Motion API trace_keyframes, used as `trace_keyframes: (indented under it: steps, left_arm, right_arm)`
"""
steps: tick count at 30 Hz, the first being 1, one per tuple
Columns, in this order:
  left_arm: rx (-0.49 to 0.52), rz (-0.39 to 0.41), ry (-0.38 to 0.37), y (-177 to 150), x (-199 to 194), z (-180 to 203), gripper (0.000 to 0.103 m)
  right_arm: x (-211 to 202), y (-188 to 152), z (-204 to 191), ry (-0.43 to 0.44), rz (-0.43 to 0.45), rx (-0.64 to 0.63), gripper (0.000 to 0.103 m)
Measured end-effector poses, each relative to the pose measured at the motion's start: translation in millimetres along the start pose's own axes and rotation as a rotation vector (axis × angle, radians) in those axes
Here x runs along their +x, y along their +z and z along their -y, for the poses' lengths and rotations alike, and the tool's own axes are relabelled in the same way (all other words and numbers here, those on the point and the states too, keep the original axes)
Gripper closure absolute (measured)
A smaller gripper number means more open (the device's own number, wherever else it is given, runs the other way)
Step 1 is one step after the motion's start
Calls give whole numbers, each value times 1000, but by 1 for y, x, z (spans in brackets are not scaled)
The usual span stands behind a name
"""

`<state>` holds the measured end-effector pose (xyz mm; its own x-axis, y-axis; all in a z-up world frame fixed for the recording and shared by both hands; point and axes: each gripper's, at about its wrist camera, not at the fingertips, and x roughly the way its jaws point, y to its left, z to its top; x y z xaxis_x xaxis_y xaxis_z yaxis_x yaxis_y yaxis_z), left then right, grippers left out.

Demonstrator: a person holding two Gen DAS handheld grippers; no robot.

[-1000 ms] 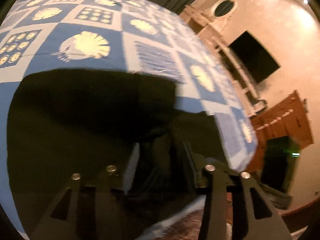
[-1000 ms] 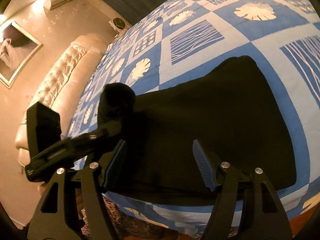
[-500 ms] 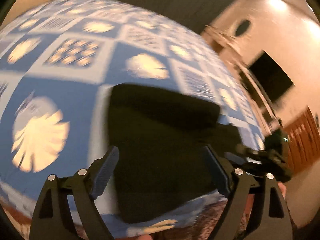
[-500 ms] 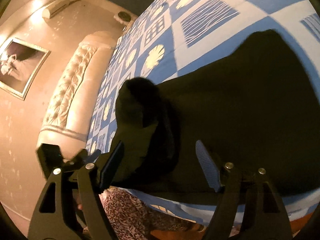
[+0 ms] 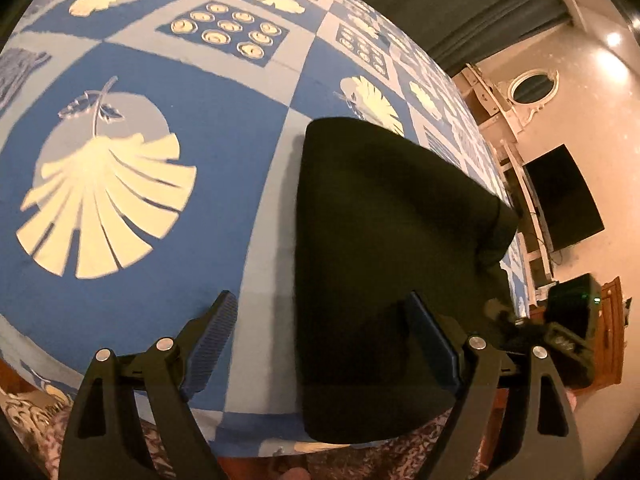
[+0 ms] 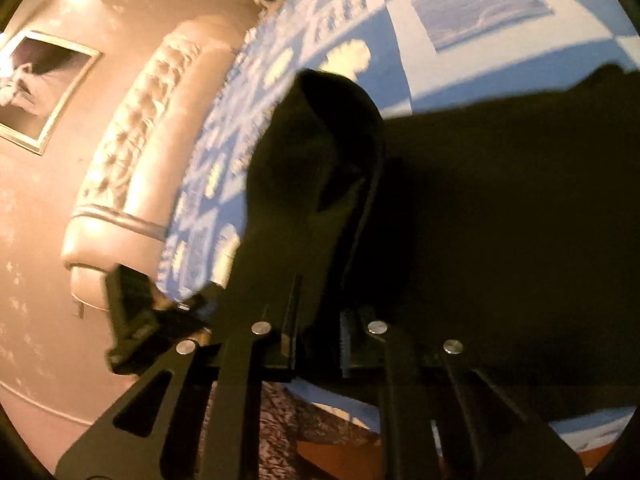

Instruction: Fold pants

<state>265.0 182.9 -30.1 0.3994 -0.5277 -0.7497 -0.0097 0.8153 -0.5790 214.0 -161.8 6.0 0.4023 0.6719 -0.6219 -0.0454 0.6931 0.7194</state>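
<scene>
The black pants (image 5: 384, 248) lie folded flat on the blue patterned bedspread (image 5: 224, 128), at its near edge. In the left wrist view their long axis runs from that near edge away up the bed, the far end narrower. The left gripper (image 5: 320, 340) hangs over the pants' near left side, jaws wide, nothing between the pads. The right gripper (image 6: 318, 340) is closing, jaws narrow, with a raised fold of the pants between them
</scene>
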Motion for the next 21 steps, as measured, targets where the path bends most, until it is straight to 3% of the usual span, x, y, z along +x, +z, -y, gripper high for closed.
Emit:
trace_keyframes:
  steps: [7,15,21]
  left_arm:
    - [43,-6,-37,-7,1,13,19]
    - [75,-53,-64,-19,16,29,19]
    - [76,-84,-75,-29,30,38,19]
  right_arm:
    - [-63,3,-1,-49,105,-45,90]
    - [-114,0,59,-128,183,59,90]
    - [-128,-4,99,-181,202,109,90]
